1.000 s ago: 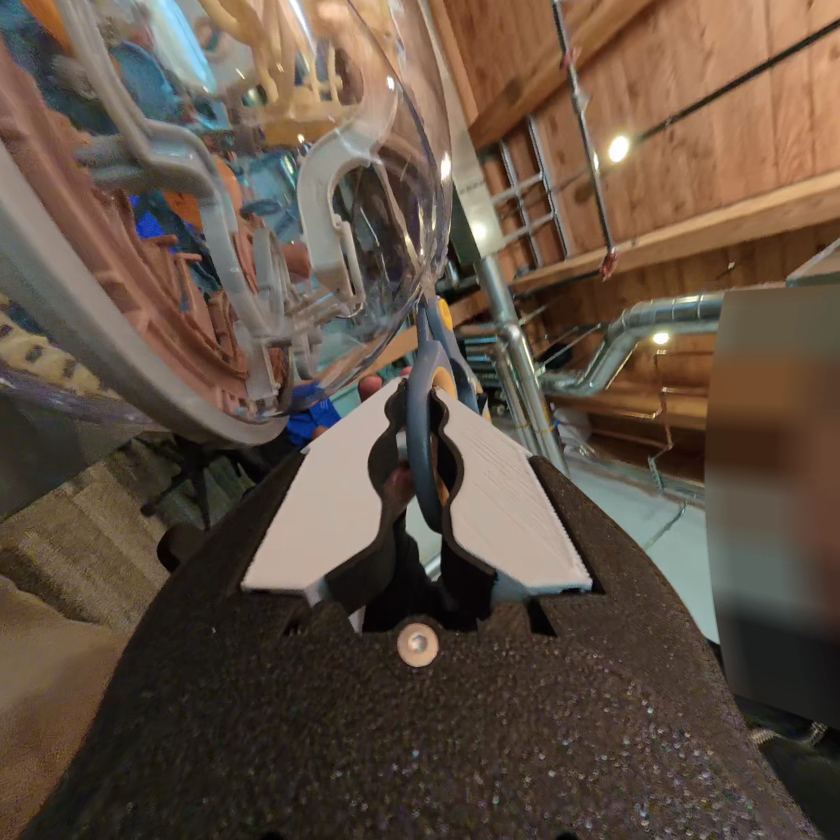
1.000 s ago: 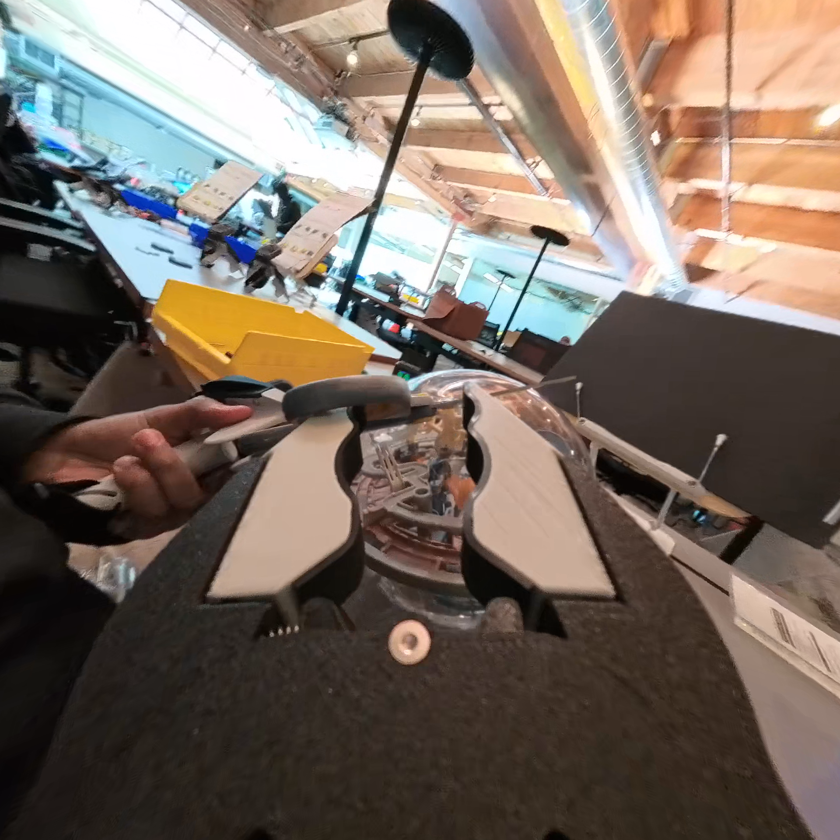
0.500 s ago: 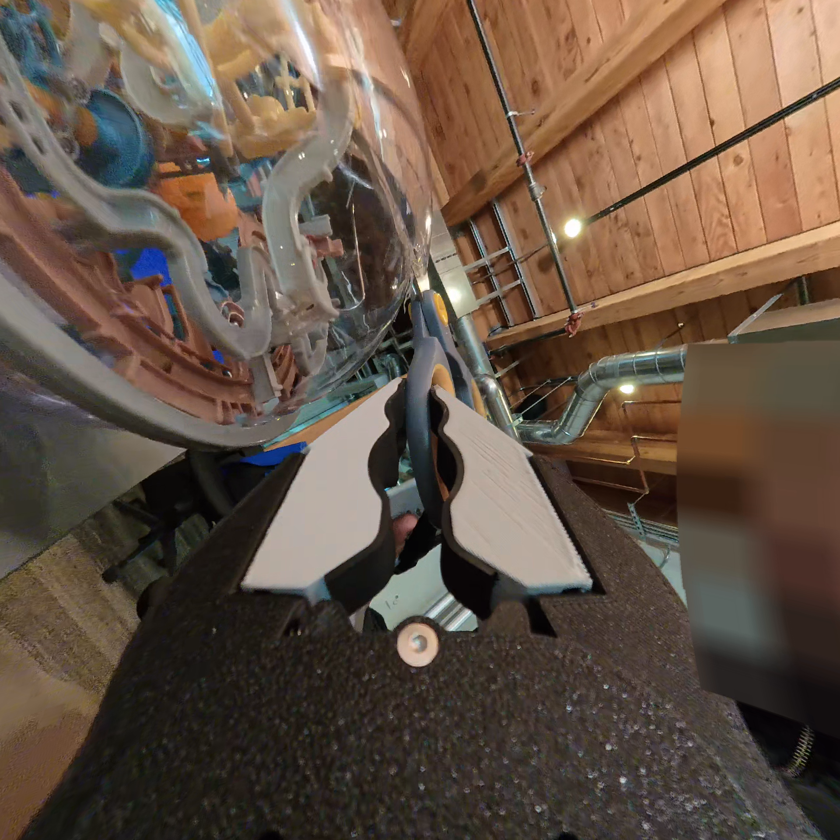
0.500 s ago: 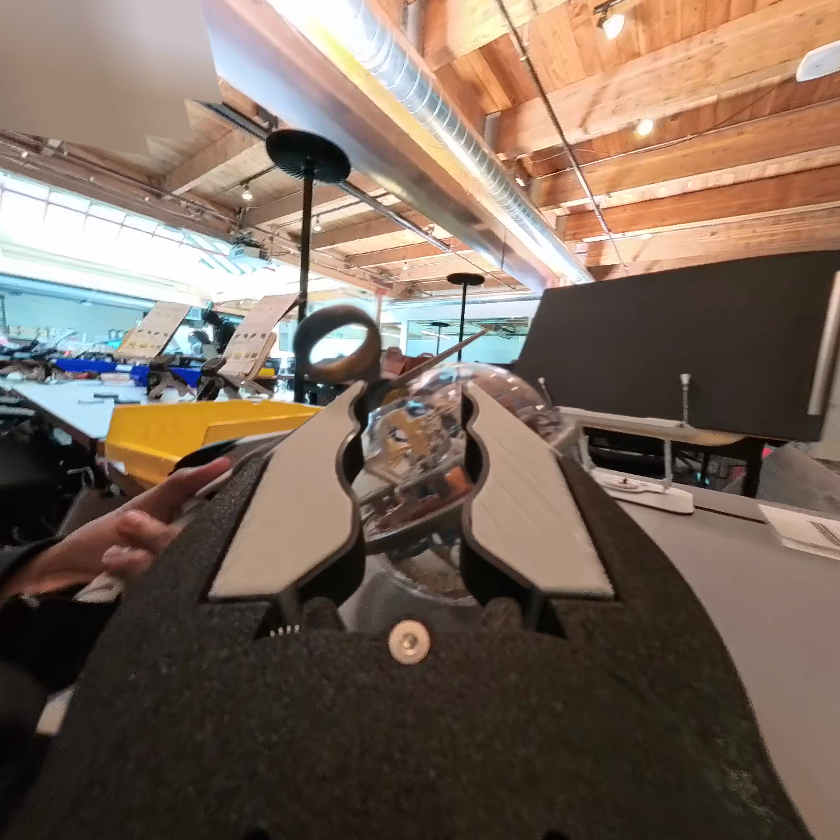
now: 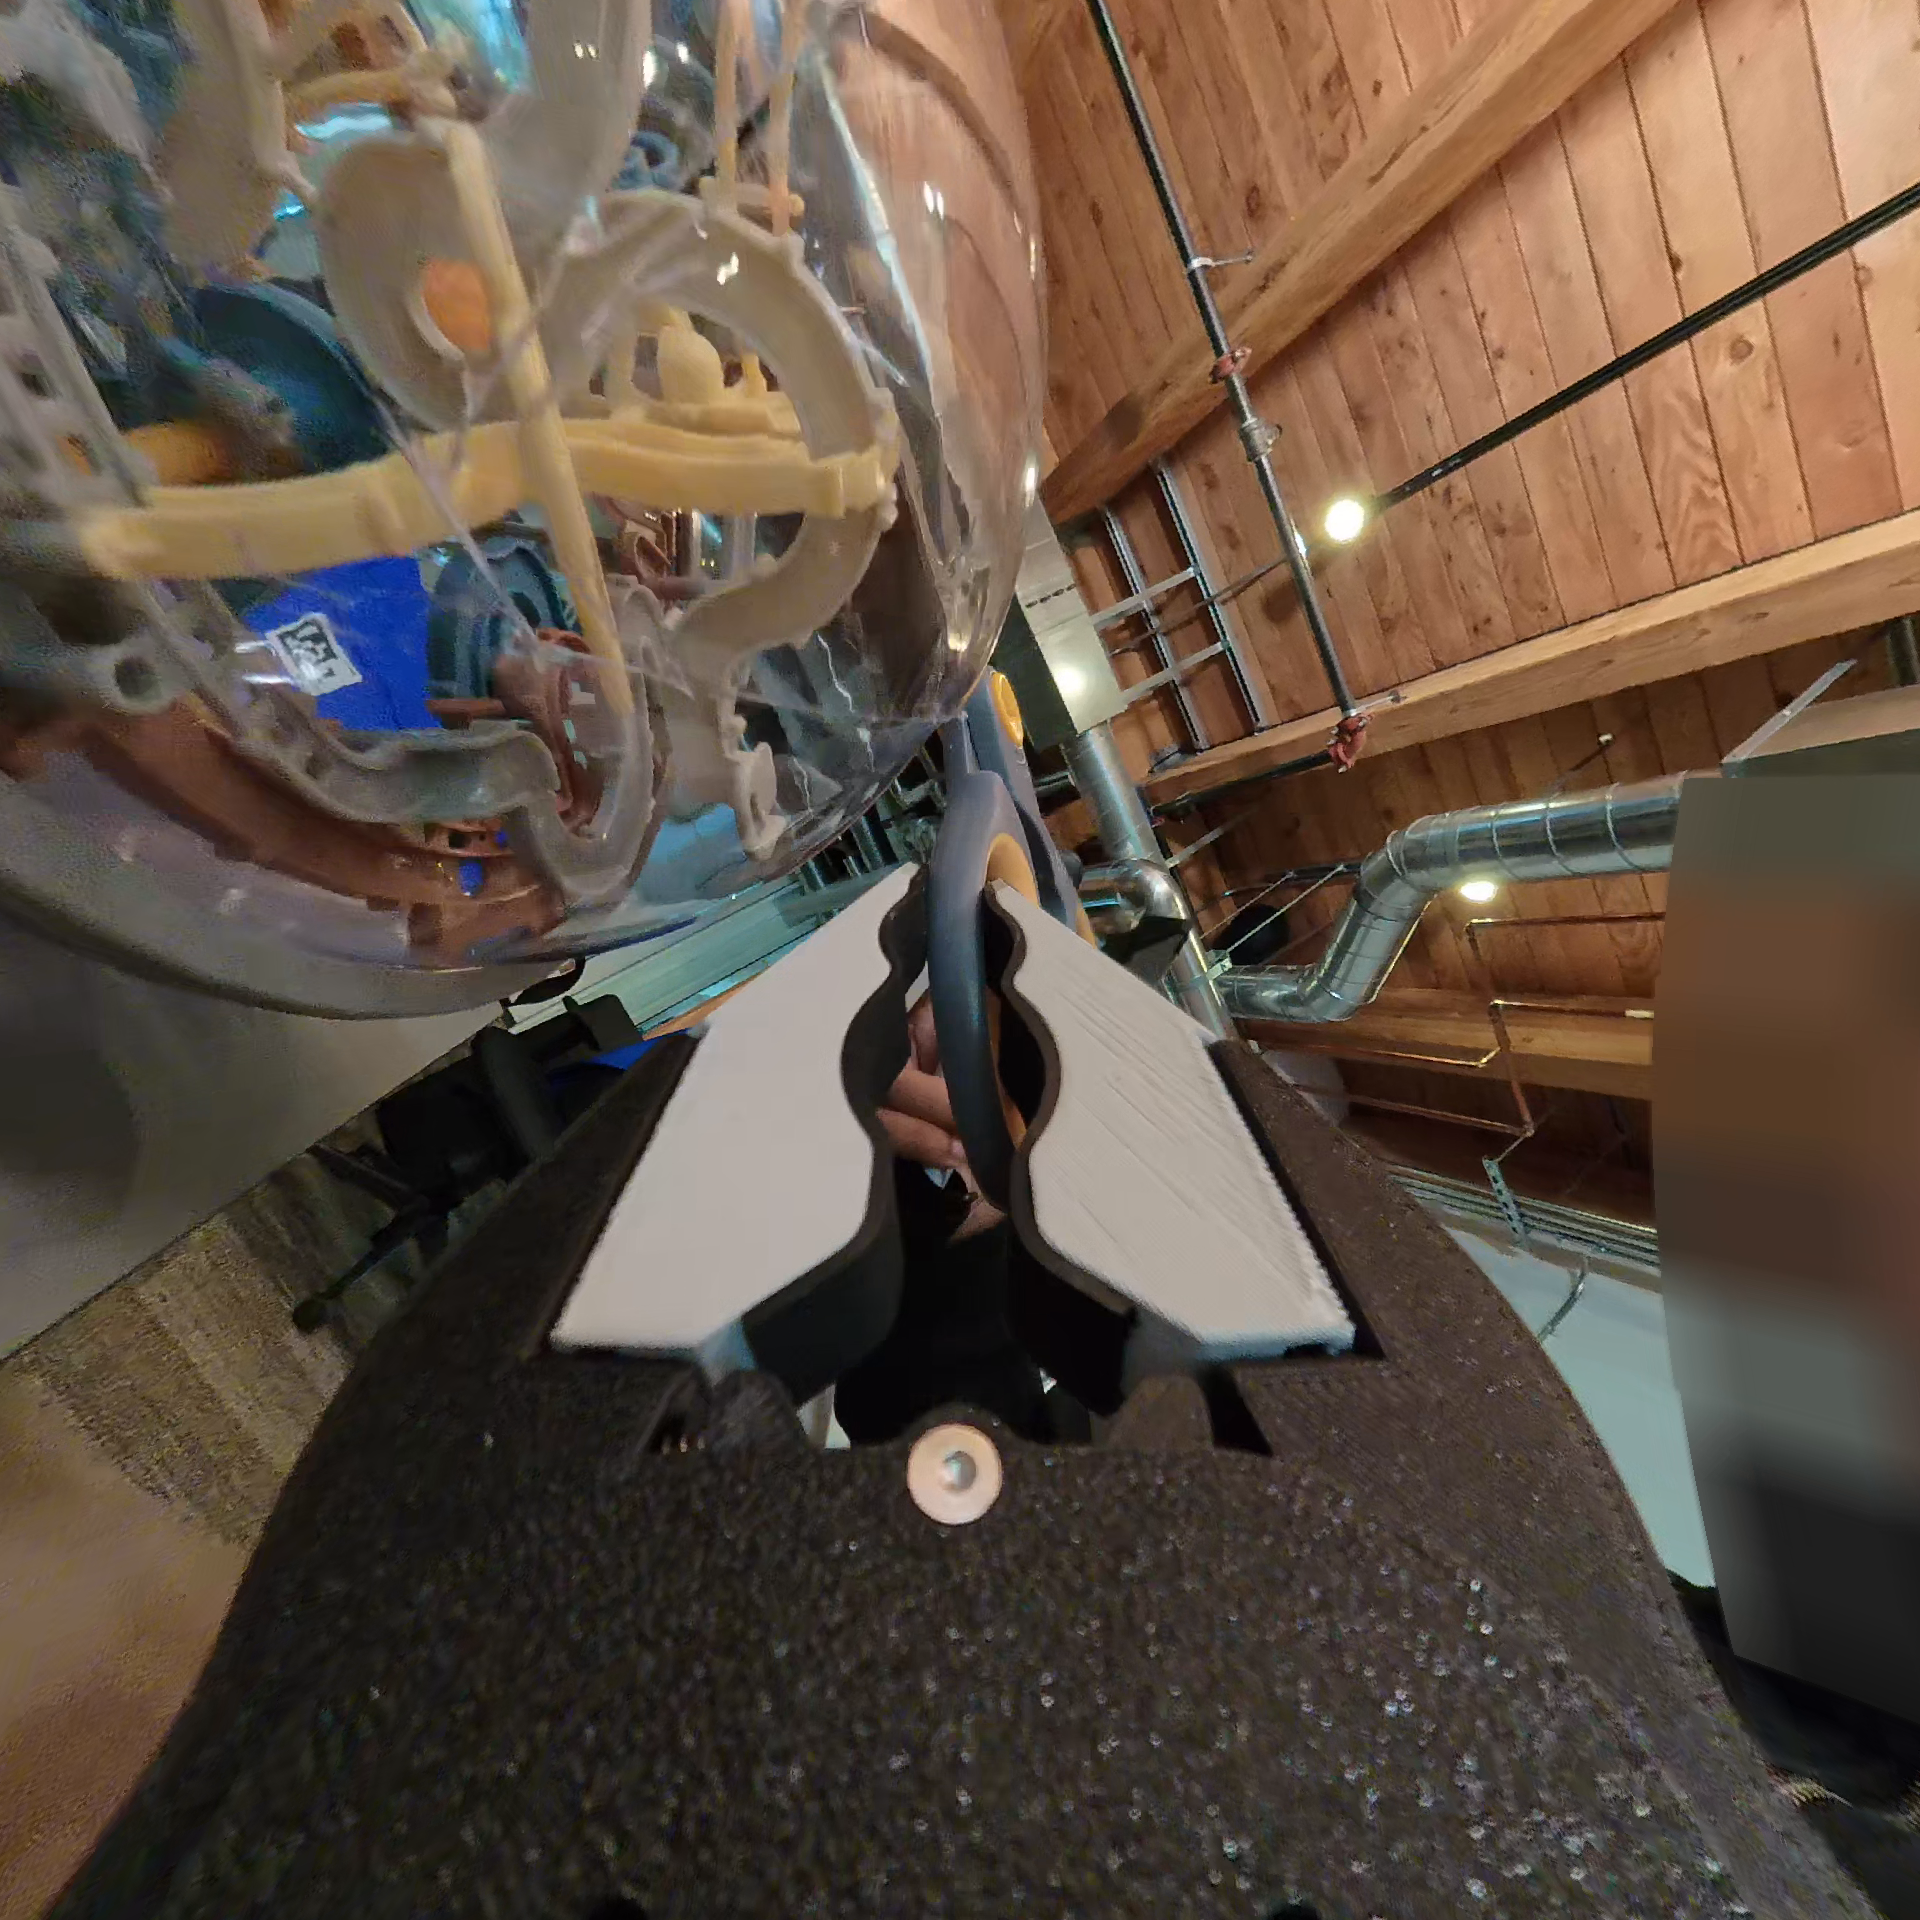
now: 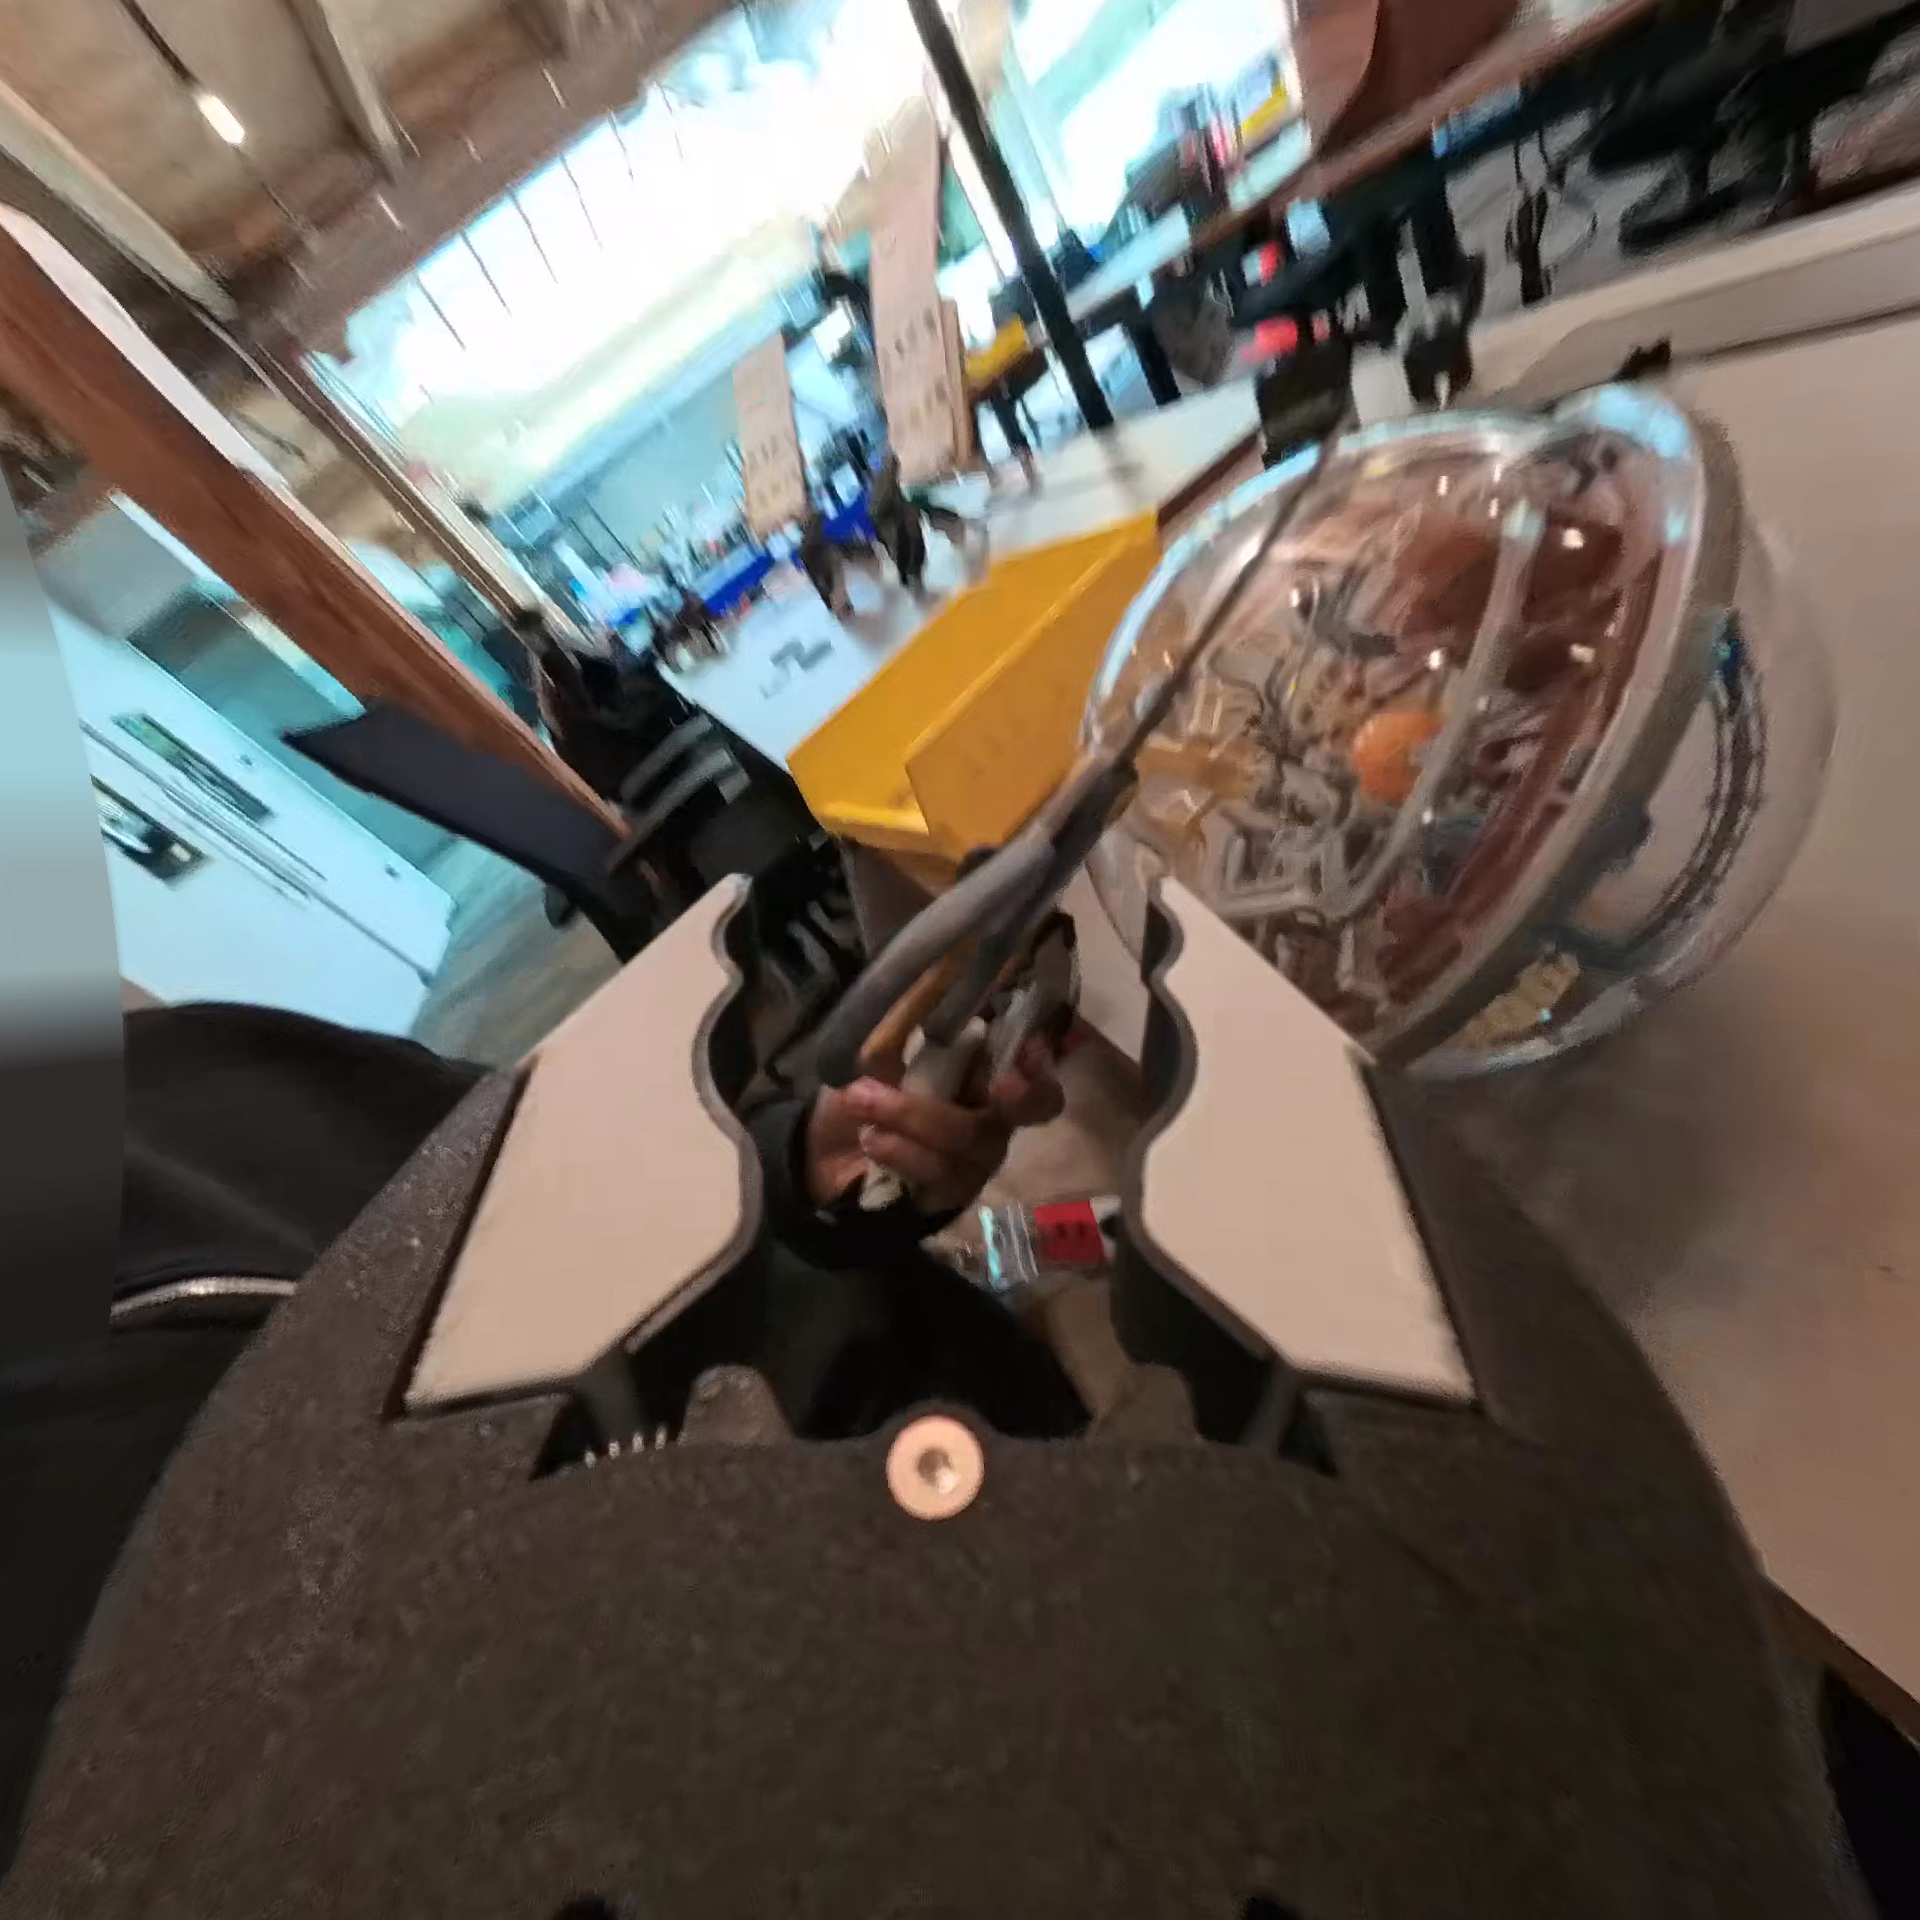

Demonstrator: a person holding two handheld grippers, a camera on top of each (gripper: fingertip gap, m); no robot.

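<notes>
The left gripper [image 5: 961, 914] is clamped on the grey-and-orange handle of a pair of scissors [image 5: 971, 997], beside a clear plastic maze ball [image 5: 499, 488]; the right gripper [image 6: 945, 925] has its jaws apart, empty; the ball [image 6: 1423, 727] rests on the table [image 6: 1662, 1299] at right, yellow bin [image 6: 987, 707] beyond.

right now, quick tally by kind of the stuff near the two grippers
scissors: 1, shut in the left gripper
clear maze ball: 1, resting on the white table
yellow bin: 1
grippers: 2, the right gripper open and holding nothing
total: 5
</notes>
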